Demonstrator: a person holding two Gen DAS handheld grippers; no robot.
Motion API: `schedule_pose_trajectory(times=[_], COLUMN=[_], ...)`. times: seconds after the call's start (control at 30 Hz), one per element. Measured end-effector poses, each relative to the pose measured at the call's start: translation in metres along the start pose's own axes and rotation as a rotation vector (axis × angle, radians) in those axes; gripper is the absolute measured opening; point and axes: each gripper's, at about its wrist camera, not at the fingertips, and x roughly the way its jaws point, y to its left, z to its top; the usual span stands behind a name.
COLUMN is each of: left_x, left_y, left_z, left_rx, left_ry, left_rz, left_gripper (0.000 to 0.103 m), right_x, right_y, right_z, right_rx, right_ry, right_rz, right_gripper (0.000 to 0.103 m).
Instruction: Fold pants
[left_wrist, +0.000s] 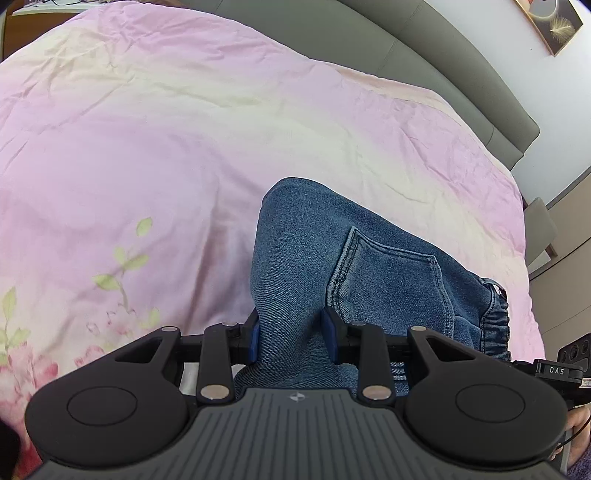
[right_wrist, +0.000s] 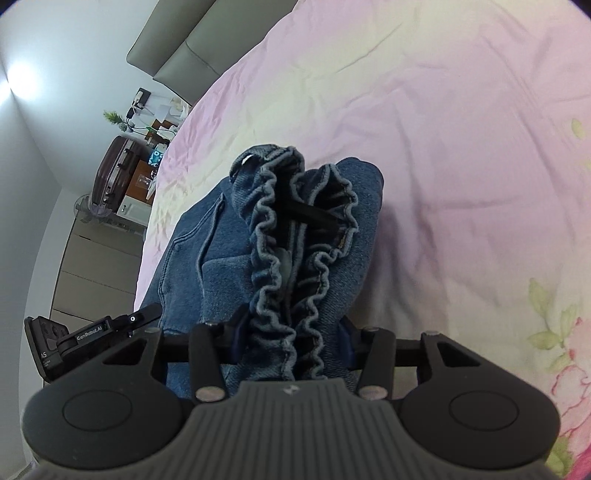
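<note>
Denim filled the middle of both wrist views: a pair of blue jeans-style pants (left_wrist: 369, 266) with a gathered elastic waistband (right_wrist: 295, 236) was held up over a wrinkled pink bedspread (left_wrist: 184, 147) printed with pale green leaves and pink flowers.

The left gripper (left_wrist: 293, 338) was clenched on a bunched fold of the pants, its blue pads (left_wrist: 254, 341) pressing the cloth from either side. Ahead of its fingers the fabric rose in a rounded hump, and a stitched patch pocket (left_wrist: 388, 280) lay just to the right of the far pad; whether anything was in that pocket could not be told. Further right the ruffled waistband (left_wrist: 496, 314) hung beside the black body of the other gripper (left_wrist: 561, 369), which reached in from the right edge.

The right gripper (right_wrist: 291, 339) was likewise closed on the pants, gripping the crumpled waistband, whose frilled edges ran forward from between its fingers. The waist opening gaped ahead of it, with a dark strip (right_wrist: 314, 214) lying across the inside. To the left of this gripper the denim draped down, and the black left gripper (right_wrist: 96, 332) showed just beside it.

Beyond the bed, a grey padded headboard (left_wrist: 443, 74) ran along the far edge. In the right wrist view, well off to the left, a dark brown suitcase (right_wrist: 110, 173) stood by a cluttered desk (right_wrist: 155, 122).
</note>
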Motion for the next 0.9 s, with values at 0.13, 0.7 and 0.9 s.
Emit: schedule_pose_trajectory(times=[0.13, 0.7, 0.9], left_x=[0.019, 0.027, -0.018], left_y=[0.018, -0.031, -0.058], left_z=[-0.001, -0.051, -0.07], left_rx=[-0.002, 0.215, 0.2], left_ry=[0.011, -0.104, -0.213], left_rz=[0.002, 0.36, 0.38], left_gripper=[0.036, 0.05, 0.05], right_x=[0.028, 0.065, 0.04], right_y=[-0.003, 0.0, 0.049], right_z=[0.004, -0.002, -0.014], right_rx=[0.0, -0.084, -0.363], right_ry=[0.011, 0.082, -0.024], right_rz=[-0.017, -0.181, -0.35], right_gripper=[0.044, 0.058, 0.067])
